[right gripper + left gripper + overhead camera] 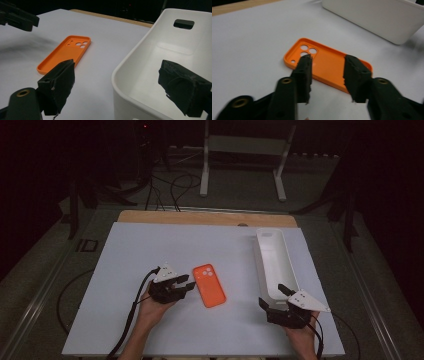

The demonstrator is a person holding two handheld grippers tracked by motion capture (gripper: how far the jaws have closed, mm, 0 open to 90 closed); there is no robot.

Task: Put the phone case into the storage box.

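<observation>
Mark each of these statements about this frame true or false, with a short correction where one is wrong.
1. The orange phone case lies flat on the white table. True.
2. The left tool is clamped shut on the phone case. False: its jaws stand open, with the case ahead of them on the table.
3. The white bin holds the phone case. False: the bin looks empty, and the case lies to its left in the high view.
4. The right tool is open at the bin's near end. True.
5. The case's camera holes face the far side of the table. True.
</observation>
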